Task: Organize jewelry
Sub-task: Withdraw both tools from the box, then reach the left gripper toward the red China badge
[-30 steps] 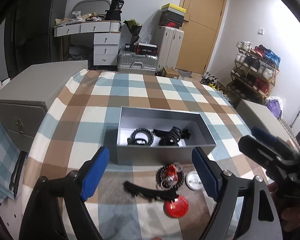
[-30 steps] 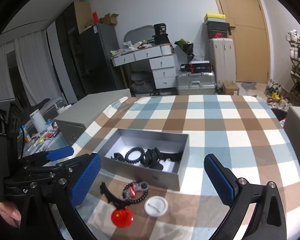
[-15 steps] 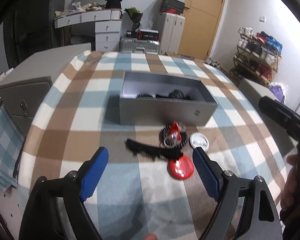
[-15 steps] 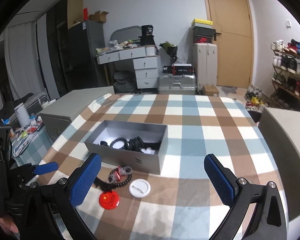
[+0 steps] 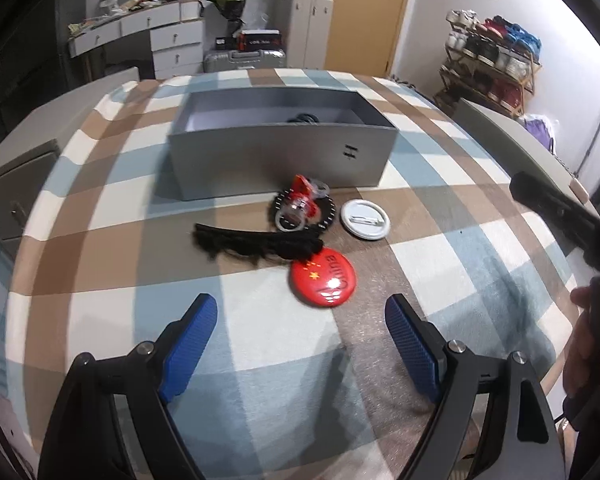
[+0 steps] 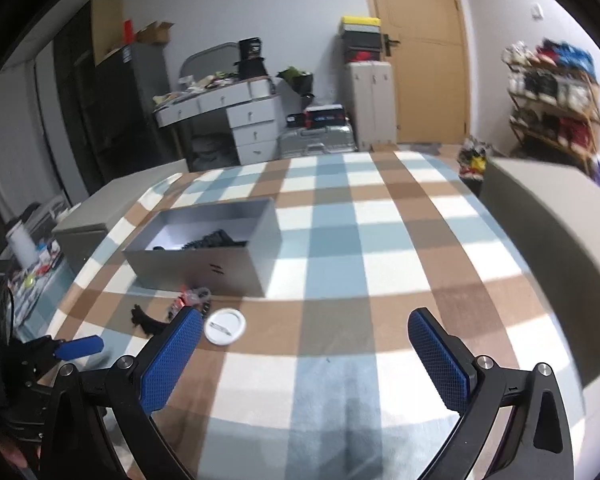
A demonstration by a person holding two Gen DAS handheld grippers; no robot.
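A grey open box (image 5: 284,152) stands on the checked tablecloth with dark hair pieces (image 5: 306,119) inside. In front of it lie a black beaded bracelet with a red and clear clip (image 5: 302,208), a black comb-like hair piece (image 5: 256,245), a red round badge (image 5: 323,277) and a white round badge (image 5: 365,220). My left gripper (image 5: 302,320) hangs open just short of the red badge, nothing between its blue pads. My right gripper (image 6: 304,344) is open over bare cloth, right of the white badge (image 6: 225,326). The grey box (image 6: 204,252) lies ahead on its left.
A grey cabinet (image 6: 556,224) borders the table on the right, another grey cabinet (image 5: 16,168) on the left. The other gripper and a hand (image 5: 588,320) sit at the left view's right edge. Drawers, suitcases and a shoe rack (image 5: 492,56) stand behind.
Both grippers have sunk toward the table and moved nearer the loose pieces. The left view now looks at the box's side wall rather than into it. Both jaws stayed open.
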